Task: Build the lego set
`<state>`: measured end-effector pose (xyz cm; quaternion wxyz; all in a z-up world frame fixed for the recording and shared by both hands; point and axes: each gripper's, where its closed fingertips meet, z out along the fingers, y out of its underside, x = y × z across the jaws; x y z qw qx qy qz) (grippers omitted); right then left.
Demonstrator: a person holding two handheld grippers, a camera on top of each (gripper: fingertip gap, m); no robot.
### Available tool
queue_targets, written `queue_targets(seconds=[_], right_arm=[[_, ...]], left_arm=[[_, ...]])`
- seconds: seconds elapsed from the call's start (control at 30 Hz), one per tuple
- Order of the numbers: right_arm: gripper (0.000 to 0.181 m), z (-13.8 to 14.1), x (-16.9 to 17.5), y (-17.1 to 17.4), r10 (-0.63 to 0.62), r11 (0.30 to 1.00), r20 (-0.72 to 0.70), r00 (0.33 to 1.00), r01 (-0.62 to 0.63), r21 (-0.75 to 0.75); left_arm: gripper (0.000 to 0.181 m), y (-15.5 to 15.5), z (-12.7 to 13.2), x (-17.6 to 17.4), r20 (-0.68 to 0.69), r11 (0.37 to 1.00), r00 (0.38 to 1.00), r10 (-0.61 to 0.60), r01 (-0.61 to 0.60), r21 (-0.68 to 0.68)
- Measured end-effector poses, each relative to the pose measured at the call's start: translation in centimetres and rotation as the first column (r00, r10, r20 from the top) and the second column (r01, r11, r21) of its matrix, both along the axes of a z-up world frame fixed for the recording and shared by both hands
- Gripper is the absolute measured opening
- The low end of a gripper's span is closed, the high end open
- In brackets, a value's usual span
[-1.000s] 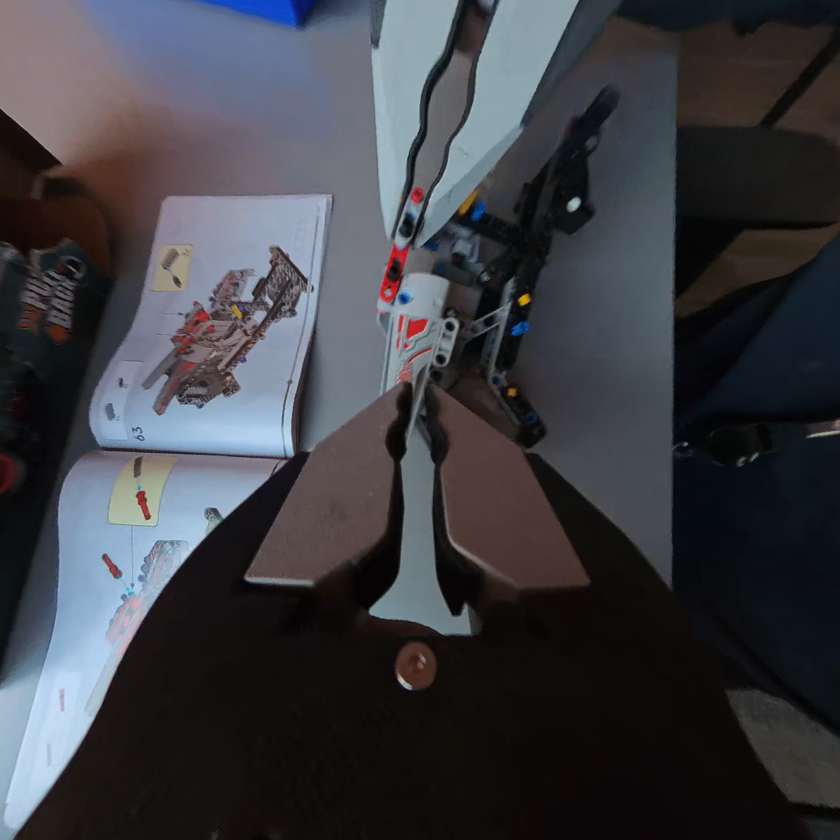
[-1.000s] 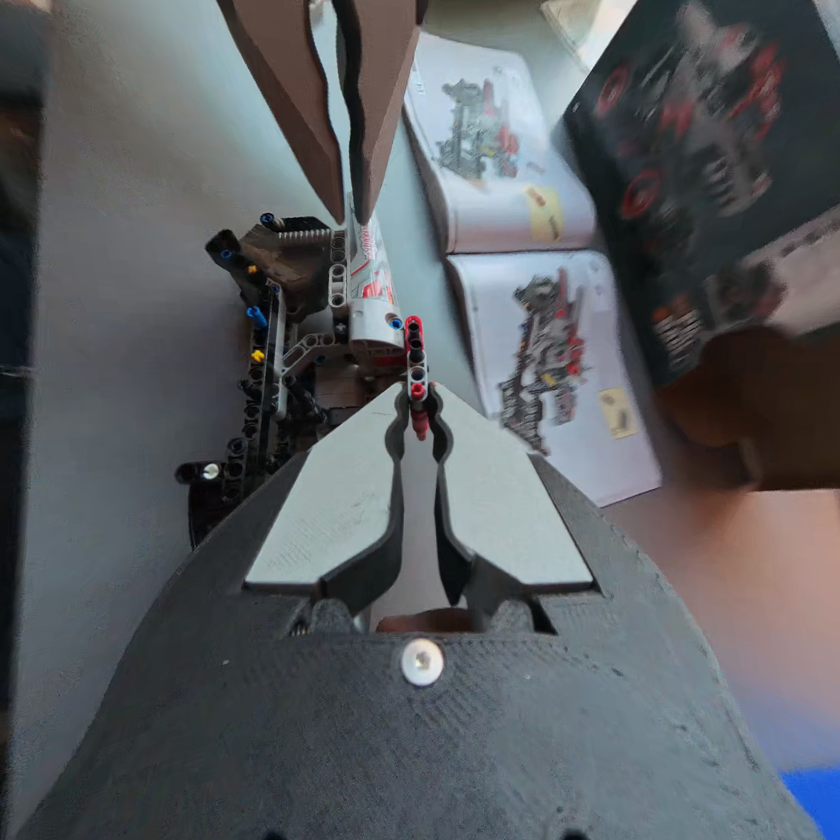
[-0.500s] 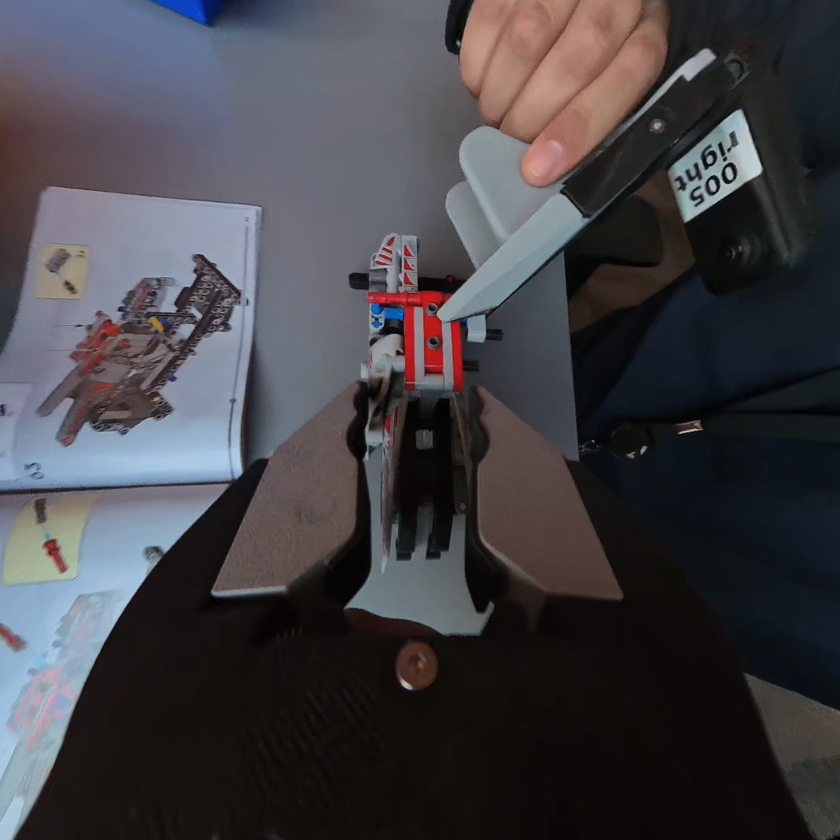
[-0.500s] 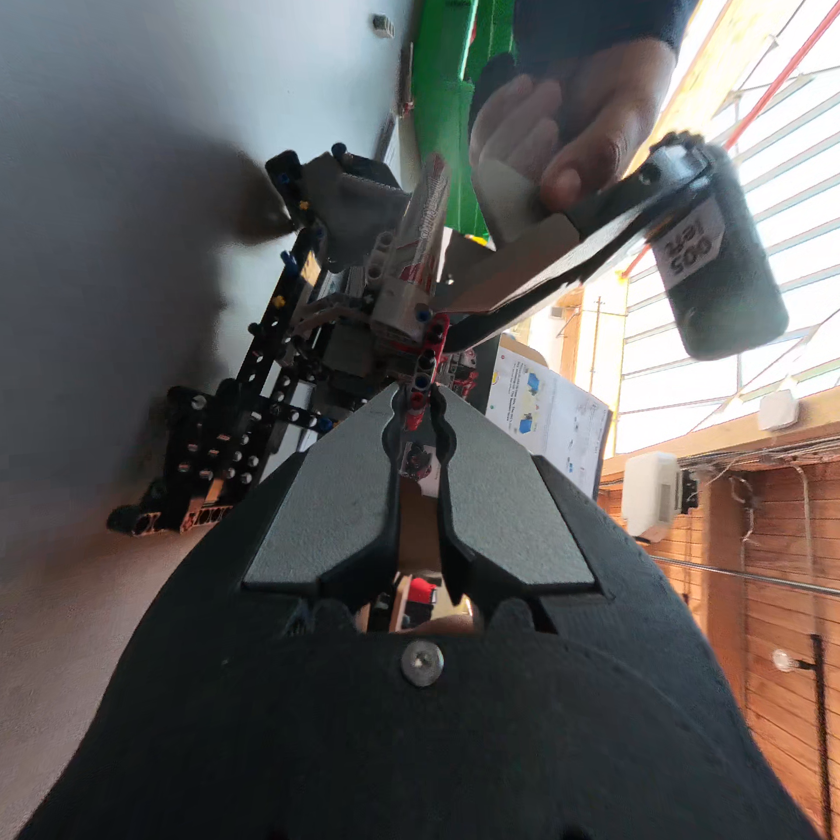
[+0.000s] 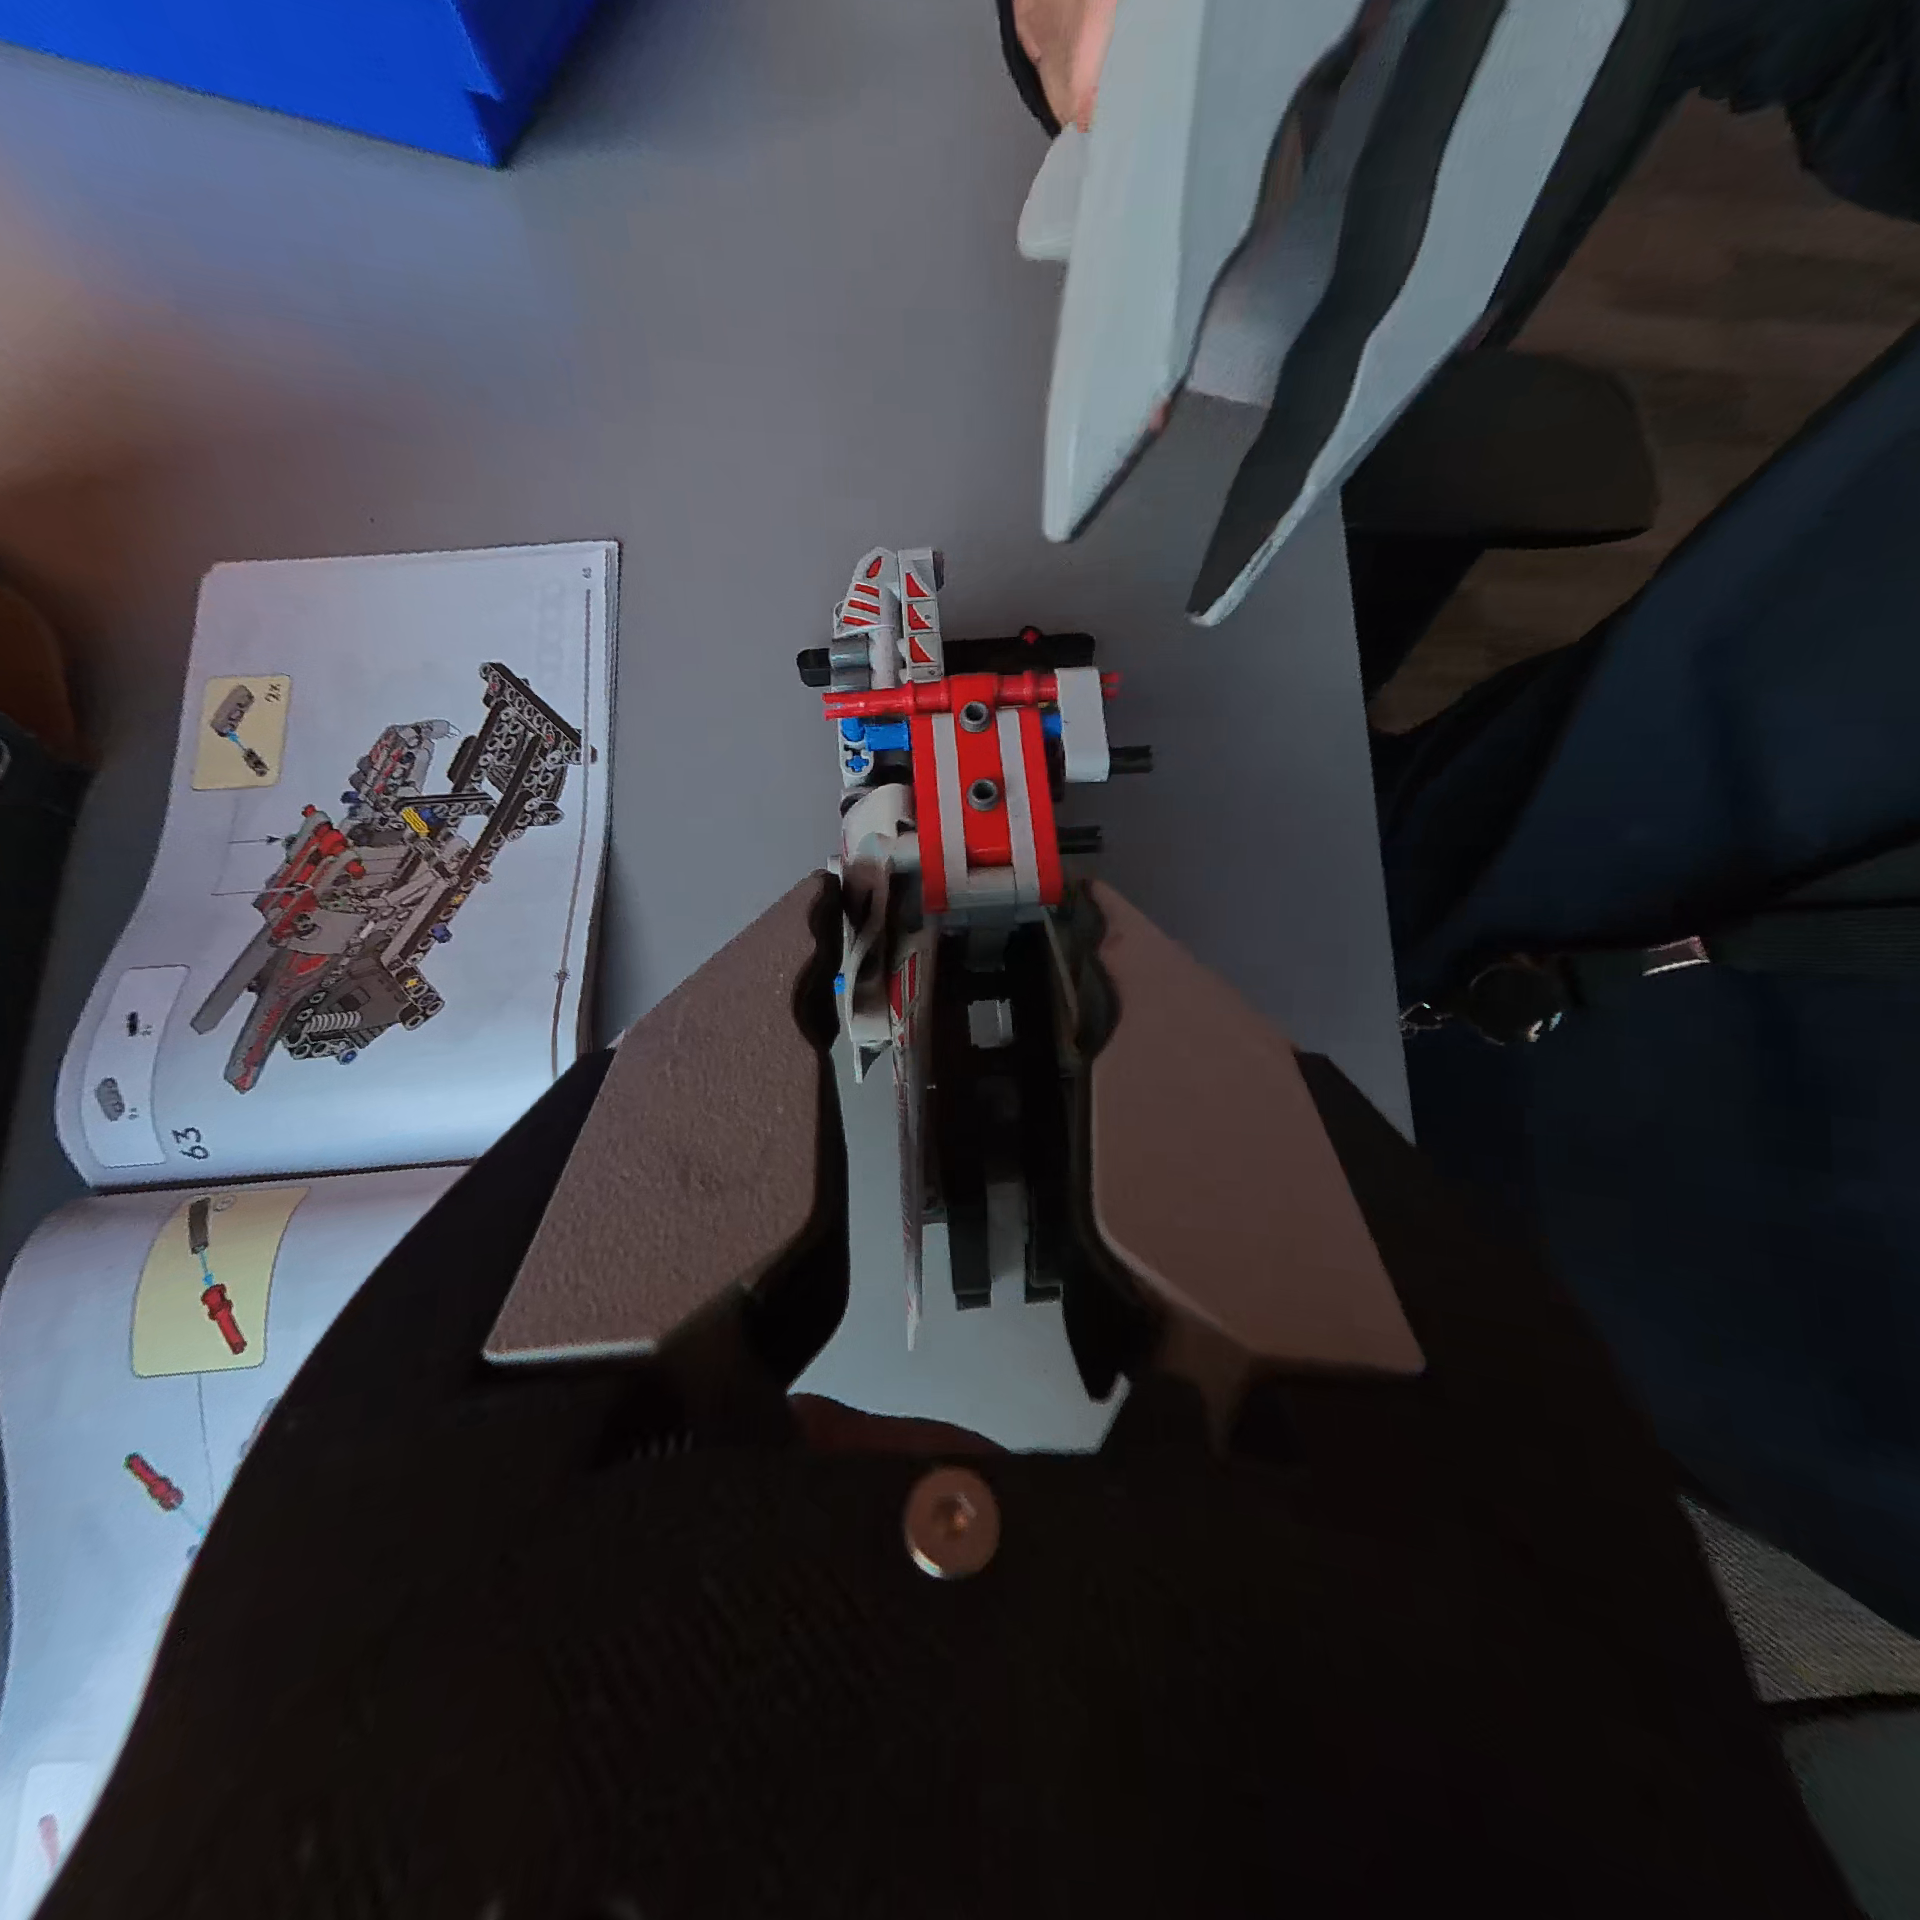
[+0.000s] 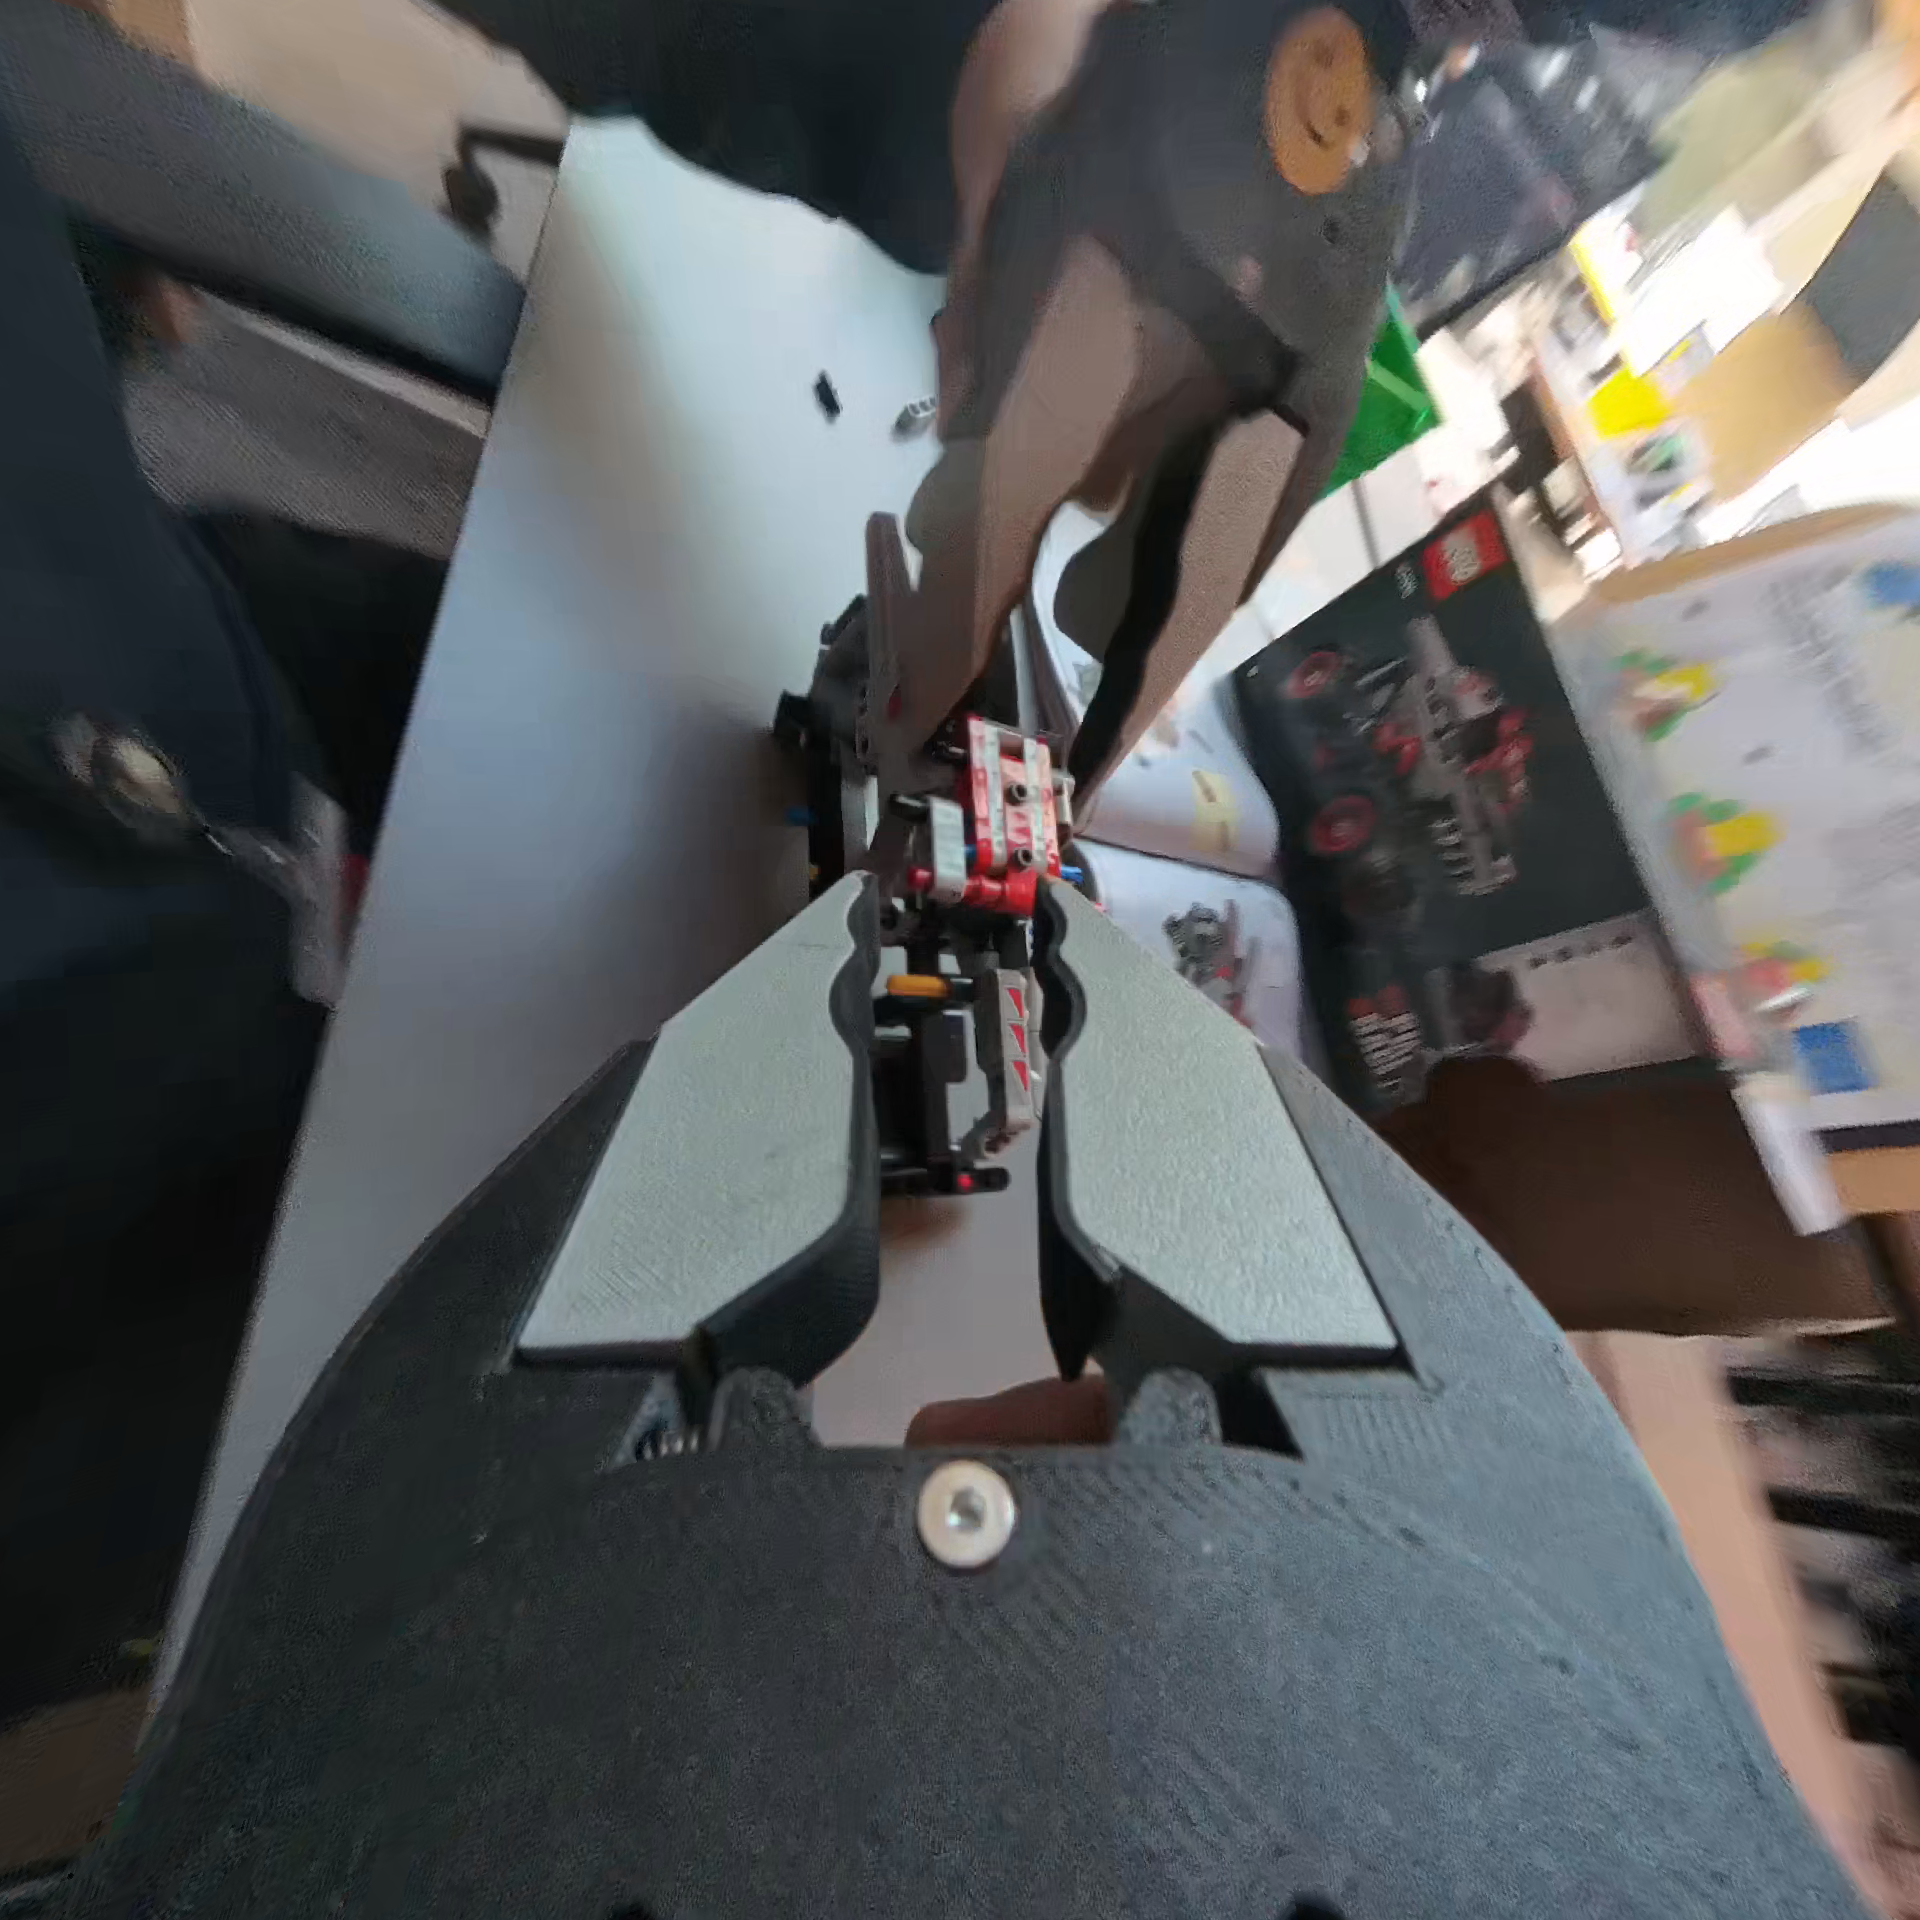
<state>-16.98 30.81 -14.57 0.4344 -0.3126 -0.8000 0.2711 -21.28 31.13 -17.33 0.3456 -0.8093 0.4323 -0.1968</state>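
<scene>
A workroom: grey table (image 5: 727,364) (boxes (image 6: 1714,790) stacked beyond it).

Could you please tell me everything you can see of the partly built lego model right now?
The lego model is a plastic assembly of black beams, grey and white panels with red markings, a red block with two grey stripes, a red axle across its top, and blue pins. It stands on end over the grey table, clamped between the fingers of the left gripper. The right gripper is open around its other end; contact is unclear. The instruction booklet lies beside it.
</scene>
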Motion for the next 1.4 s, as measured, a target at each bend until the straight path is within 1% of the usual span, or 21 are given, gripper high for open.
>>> queue_targets(seconds=[0.03, 0.07, 0.13, 0.27, 0.33, 0.4, 0.47, 0.67, 0.9, 1.03, 1.2, 1.4], right_arm=[[0.029, 0.2, -0.3, 0.0, -0.006, 0.998, 0.037, 0.999, 0.008, -0.069], [0.028, 0.2, -0.6, -0.1, 0.005, 0.993, 0.077, 0.997, 0.004, -0.122], [0.028, -0.2, -1.2, -0.4, 0.053, 0.985, 0.169, 0.984, -0.024, -0.169], [0.024, -0.6, -2.4, 0.3, 0.102, 0.989, 0.302, 0.948, -0.063, -0.137], [0.024, -0.9, -2.5, 0.3, 0.136, 0.986, 0.397, 0.908, -0.086, -0.143], [0.033, -1.4, -2.3, 0.3, 0.143, 0.988, 0.493, 0.858, -0.093, -0.125], [0.034, -1.9, -2.3, 0.5, 0.124, 0.992, 0.554, 0.823, -0.093, -0.083], [0.034, -2.0, -2.2, 0.5, 0.090, 0.996, 0.638, 0.764, -0.085, -0.038], [0.034, -2.1, -2.3, 0.5, 0.072, 0.997, 0.693, 0.717, -0.031, -0.072], [0.034, -2.3, -2.4, 0.4, 0.070, 0.997, 0.699, 0.712, -0.033, -0.066], [0.034, -2.3, -2.4, 0.4, 0.054, 0.998, 0.696, 0.716, -0.051, -0.026], [0.034, -2.3, -2.5, 0.5, 0.055, 0.998, 0.728, 0.683, -0.056, -0.023]], left_arm=[[0.041, 0.0, 0.0, 0.0, -0.004, 1.000, 1.000, 0.001, -0.001, 0.015], [0.041, 0.1, 0.0, 0.1, -0.006, 1.000, 1.000, 0.000, 0.000, 0.027], [0.041, 0.0, 0.1, 0.1, -0.007, 0.999, 1.000, -0.005, 0.005, 0.041], [0.041, 0.1, 0.1, 0.1, 0.014, 0.999, 1.000, -0.017, 0.016, 0.048], [0.041, 0.1, 0.1, 0.1, 0.024, 0.999, 1.000, -0.020, 0.019, 0.051], [0.041, 0.1, 0.1, 0.1, 0.025, 0.998, 0.999, -0.023, 0.022, 0.058], [0.041, 0.1, 0.1, 0.2, 0.024, 0.997, 0.999, -0.028, 0.026, 0.069], [0.040, 0.1, 0.1, 0.4, 0.045, 0.995, 0.998, -0.034, 0.030, 0.091], [0.040, 0.1, 0.2, 0.4, 0.053, 0.994, 0.998, -0.034, 0.028, 0.107], [0.040, 0.1, 0.2, 0.3, 0.059, 0.993, 0.998, -0.034, 0.027, 0.111], [0.040, 0.1, 0.2, 0.3, 0.067, 0.993, 0.997, -0.034, 0.026, 0.113], [0.040, 0.1, 0.2, 0.2, 0.069, 0.994, 0.997, -0.029, 0.022, 0.111]])
